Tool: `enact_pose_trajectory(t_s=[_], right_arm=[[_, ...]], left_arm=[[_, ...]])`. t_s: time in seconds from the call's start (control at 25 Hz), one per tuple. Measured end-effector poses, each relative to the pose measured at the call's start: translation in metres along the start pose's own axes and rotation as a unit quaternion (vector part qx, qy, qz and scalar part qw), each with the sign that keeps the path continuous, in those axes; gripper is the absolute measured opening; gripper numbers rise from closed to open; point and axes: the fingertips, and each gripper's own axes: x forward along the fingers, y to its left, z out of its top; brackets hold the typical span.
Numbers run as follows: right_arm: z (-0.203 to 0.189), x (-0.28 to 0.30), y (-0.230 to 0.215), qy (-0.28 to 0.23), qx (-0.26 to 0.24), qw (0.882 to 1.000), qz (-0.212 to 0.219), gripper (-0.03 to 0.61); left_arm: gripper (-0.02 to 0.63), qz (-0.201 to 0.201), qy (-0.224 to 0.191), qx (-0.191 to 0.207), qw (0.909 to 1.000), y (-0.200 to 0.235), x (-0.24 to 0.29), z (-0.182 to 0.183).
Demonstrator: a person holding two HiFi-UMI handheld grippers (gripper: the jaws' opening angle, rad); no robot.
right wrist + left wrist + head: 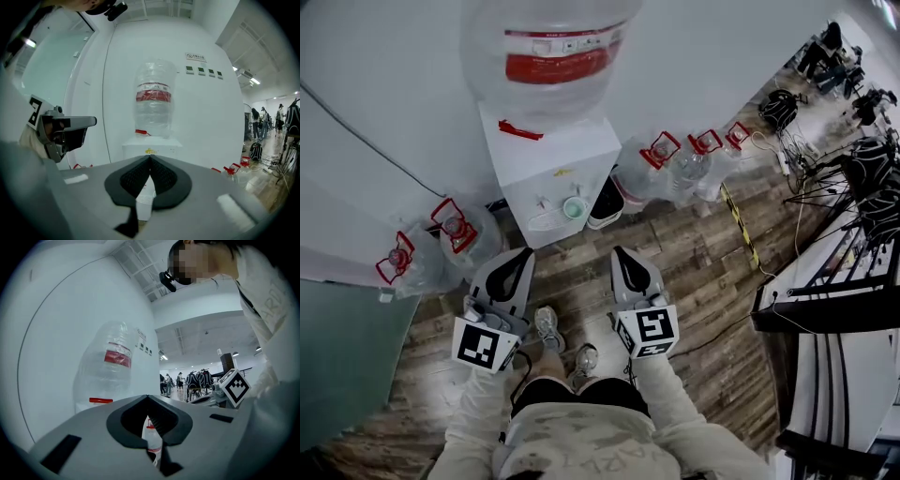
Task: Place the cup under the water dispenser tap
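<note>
Bottles point(471, 246) flanking dispenser point(555, 155), cup point(574, 208) on it

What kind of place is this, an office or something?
Probably an open-plan lab or workshop hall. A water dispenser stands against a white wall, spare water jugs sit on the wood-look floor, and tangled cables lie to one side.

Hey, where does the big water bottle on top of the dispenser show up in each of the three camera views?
Head view: the big water bottle sits at top centre, seen from above.
Left gripper view: the bottle is left of centre, leaning in the wide-angle picture, above the gripper's body.
Right gripper view: the bottle stands upright at centre.
Shared landmark: the white dispenser directly under the bottle in all three.
</note>
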Motion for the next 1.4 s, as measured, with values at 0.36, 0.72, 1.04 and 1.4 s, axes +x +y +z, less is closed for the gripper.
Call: enact_pose_trajectory(t_s=[0.36, 0.72, 1.04, 1.4], right_arm=[[0.043, -0.039, 0.010, -0.033, -0.025, 0.999, 0.012, 0.009], [0.076, -0.067, 0.013, -0.067, -0.030, 0.997, 0.013, 0.009], [0.102, -0.100, 0.012, -0.098, -0.034, 0.995, 0.012, 0.009], [0.115, -0.120, 0.016, -0.118, -0.040, 0.992, 0.022, 0.009]], left_arm=[[0.005, 0.000, -0.024, 0.030, 0.9993, -0.019, -0.016, 0.039], [0.005, 0.005, -0.038, 0.044, 0.9983, -0.037, -0.030, 0.065], [0.006, 0.012, -0.053, 0.049, 0.9973, -0.058, -0.044, 0.089], [0.006, 0.012, -0.068, 0.047, 0.9965, -0.081, -0.052, 0.100]])
